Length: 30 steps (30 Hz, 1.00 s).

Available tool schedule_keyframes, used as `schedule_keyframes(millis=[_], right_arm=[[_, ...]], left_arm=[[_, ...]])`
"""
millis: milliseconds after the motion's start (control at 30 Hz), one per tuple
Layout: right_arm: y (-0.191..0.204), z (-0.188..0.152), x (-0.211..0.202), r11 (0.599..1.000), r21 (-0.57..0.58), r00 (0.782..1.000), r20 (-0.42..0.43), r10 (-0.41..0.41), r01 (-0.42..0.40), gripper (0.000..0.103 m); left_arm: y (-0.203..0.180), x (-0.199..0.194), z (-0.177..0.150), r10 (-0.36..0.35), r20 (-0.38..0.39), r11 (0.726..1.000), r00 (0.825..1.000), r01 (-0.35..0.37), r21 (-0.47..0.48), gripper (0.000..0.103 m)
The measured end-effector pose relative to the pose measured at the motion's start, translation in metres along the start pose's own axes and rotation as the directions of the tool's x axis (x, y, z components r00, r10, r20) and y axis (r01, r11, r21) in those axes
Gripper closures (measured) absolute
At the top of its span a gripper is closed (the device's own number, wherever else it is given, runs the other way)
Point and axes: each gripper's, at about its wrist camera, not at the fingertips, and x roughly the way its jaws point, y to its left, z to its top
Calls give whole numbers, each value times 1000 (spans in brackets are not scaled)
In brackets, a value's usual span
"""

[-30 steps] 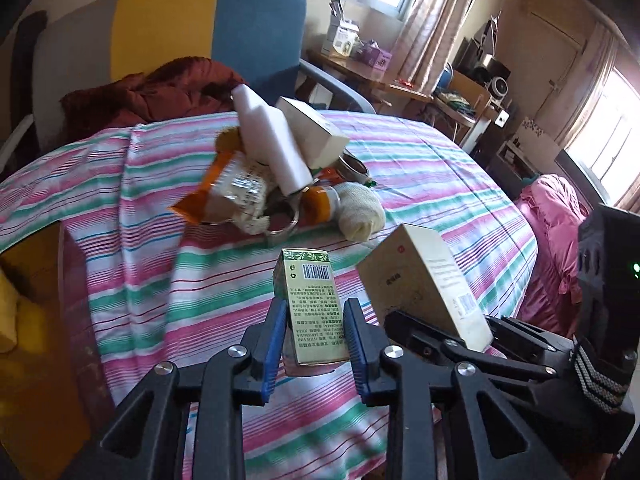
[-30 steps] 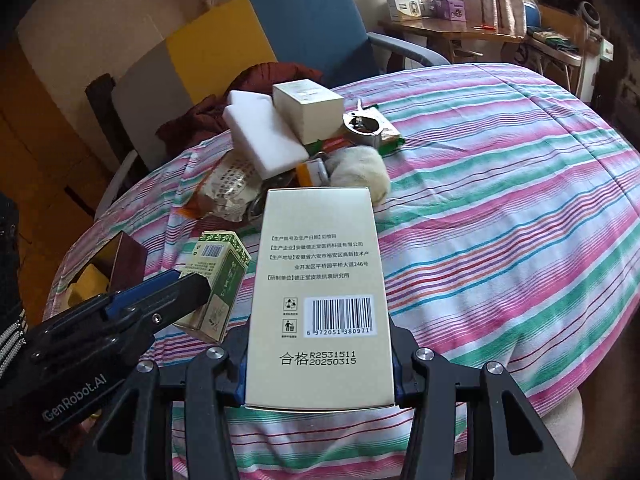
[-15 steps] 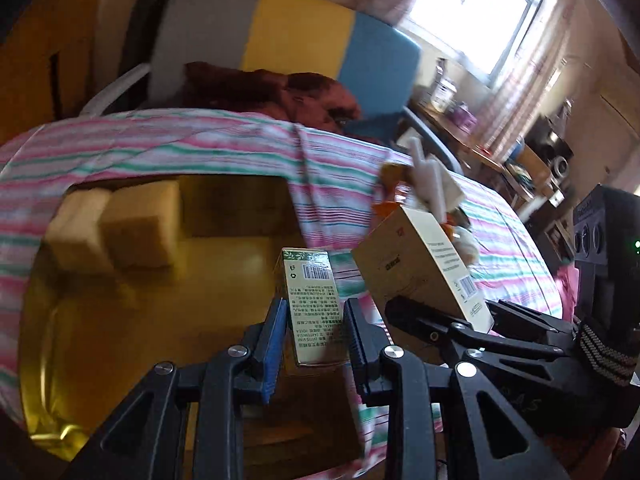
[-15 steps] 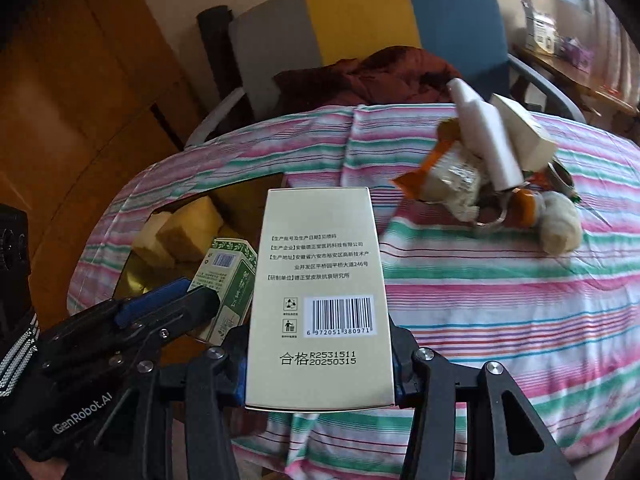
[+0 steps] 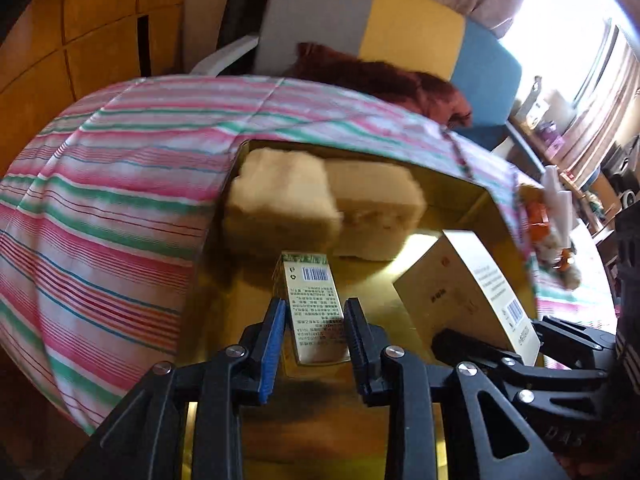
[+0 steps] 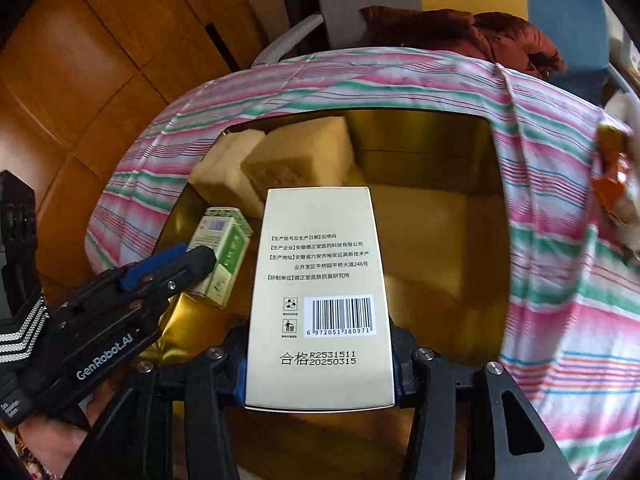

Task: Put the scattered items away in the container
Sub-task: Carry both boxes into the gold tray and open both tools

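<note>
Left gripper (image 5: 314, 322) is clamped on a small green box (image 5: 312, 304). The right gripper (image 6: 320, 364) is clamped on a large cream box (image 6: 320, 296) (barcode side up). Both are held over the gold container (image 6: 420, 136), which holds two sponge blocks (image 5: 320, 204) at its far-left corner. Beyond lies the striped cloth (image 5: 120, 184).
</note>
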Motion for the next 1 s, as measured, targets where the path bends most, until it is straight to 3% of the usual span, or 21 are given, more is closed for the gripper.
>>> schedule_keyframes(millis=[133,200,333,500,600,767,1000], right_arm=[[12,9,23,999,27,999,-13,37,-36,43],[7,7,24,995,60,996,-11,85,-84,35],[-10,-4,11,983,102,988,19,151,-152,34],[-18,-13,4,975,98,980,15,199,-199,53],[-11,-7,10,973,74,976,11,217,-218,55],[4,7,27,951,110,956,-20,292,-288,60],[19,12,57,891,216,908,-43,418,-400,60]], left_arm=[[15,-1,3,16,-43,999,999,-18,-51,70],[22,-12,0,-11,-9,996,1000,10,-85,70],[26,-32,-8,-43,65,992,997,50,-112,70],[21,-29,-12,-58,74,993,996,65,-96,70],[19,-23,-16,-54,38,994,998,58,-95,72],[33,-39,-21,-35,112,983,993,54,-173,72],[45,-50,-24,-19,151,973,988,53,-223,72]])
